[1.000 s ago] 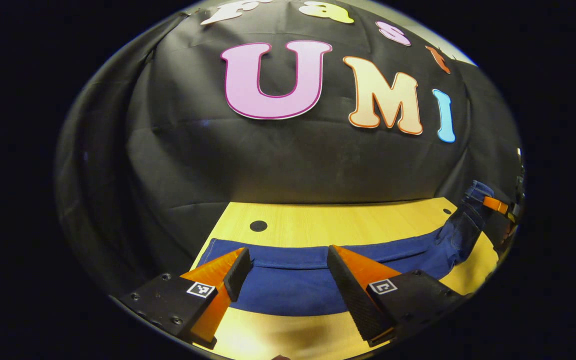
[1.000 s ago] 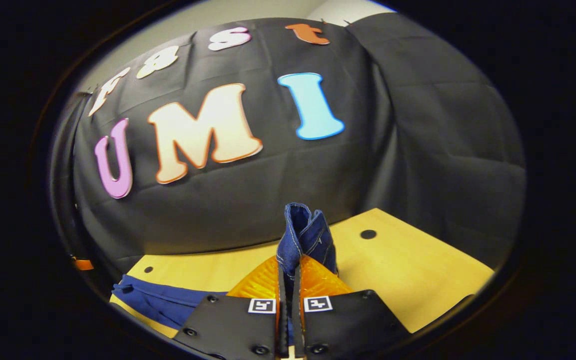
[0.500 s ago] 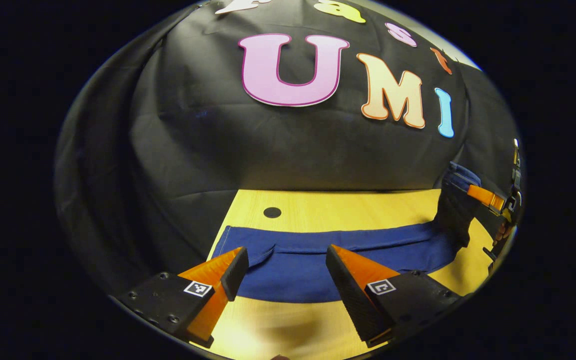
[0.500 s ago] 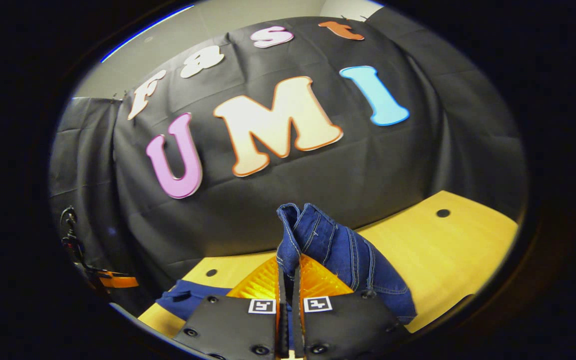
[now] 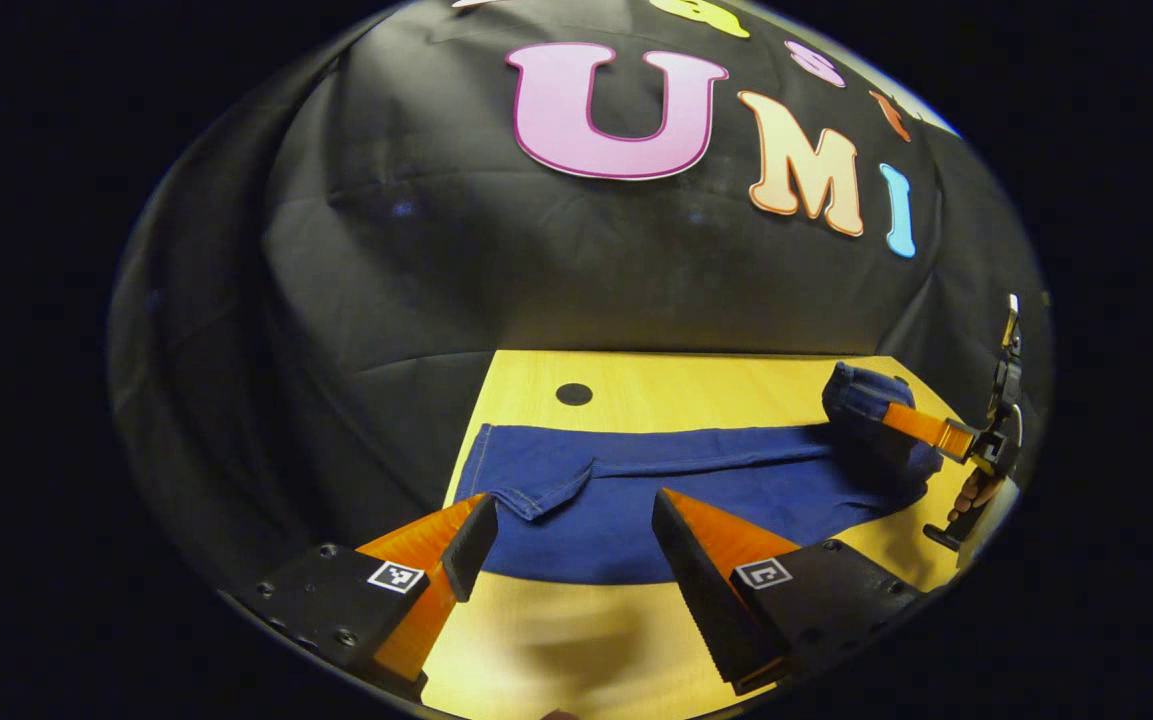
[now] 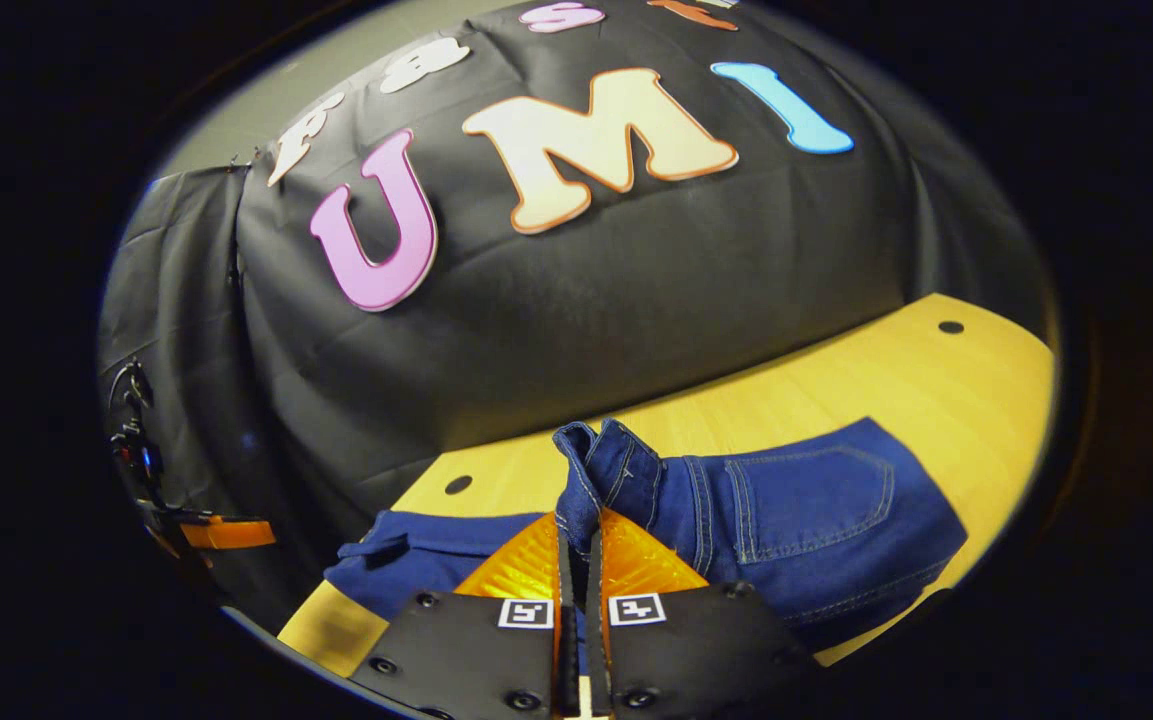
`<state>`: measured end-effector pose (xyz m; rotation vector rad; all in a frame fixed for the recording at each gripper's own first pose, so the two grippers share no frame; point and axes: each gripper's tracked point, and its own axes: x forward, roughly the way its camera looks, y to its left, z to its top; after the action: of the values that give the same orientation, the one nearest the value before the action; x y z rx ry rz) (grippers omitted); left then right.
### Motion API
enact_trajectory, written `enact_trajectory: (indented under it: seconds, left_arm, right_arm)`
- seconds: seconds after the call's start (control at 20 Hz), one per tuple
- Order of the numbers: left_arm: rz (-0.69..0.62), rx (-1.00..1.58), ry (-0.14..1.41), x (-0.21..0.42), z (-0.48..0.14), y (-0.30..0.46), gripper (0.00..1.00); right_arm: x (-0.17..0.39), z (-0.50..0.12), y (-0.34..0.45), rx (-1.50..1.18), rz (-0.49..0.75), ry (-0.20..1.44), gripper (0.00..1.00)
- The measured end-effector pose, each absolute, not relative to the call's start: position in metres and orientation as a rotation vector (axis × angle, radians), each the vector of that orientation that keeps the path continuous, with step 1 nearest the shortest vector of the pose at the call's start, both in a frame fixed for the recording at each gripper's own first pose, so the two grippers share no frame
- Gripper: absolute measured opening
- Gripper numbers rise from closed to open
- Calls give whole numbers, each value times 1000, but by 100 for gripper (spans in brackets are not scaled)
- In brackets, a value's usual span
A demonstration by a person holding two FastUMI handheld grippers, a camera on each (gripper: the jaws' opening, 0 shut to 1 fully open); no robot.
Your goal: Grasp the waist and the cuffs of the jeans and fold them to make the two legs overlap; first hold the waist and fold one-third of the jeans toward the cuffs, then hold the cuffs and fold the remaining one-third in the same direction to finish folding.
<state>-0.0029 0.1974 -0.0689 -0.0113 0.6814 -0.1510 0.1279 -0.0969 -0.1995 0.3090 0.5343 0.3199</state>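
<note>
Jeans (image 5: 696, 480) lie stretched across the yellow surface (image 5: 696, 375), cuffs near the left tongs (image 5: 568, 530), whose fingers stand apart above the cloth, gripping nothing. Right tongs (image 6: 577, 540) are clenched on the waist (image 6: 591, 470), raised over the back pocket (image 6: 811, 500).

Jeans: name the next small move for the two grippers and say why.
Probably lower the right gripper, shut on the waist of the jeans, to lay that fold flat, then release. The left gripper hangs open above the cuffs on the table.
</note>
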Motion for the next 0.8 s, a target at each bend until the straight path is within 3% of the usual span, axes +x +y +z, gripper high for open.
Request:
enact_trajectory:
  seconds: [0.25,0.4,0.8]
  left_arm:
    - [-129,-12,731,3,-95,220,96]
    - [-113,-6,767,11,-119,233,97]
    - [-105,-5,920,22,-188,253,97]
  right_arm:
    - [128,-215,-87,325,357,686,8]
    - [131,-197,-98,281,345,625,100]
    - [141,-122,-165,196,258,516,98]
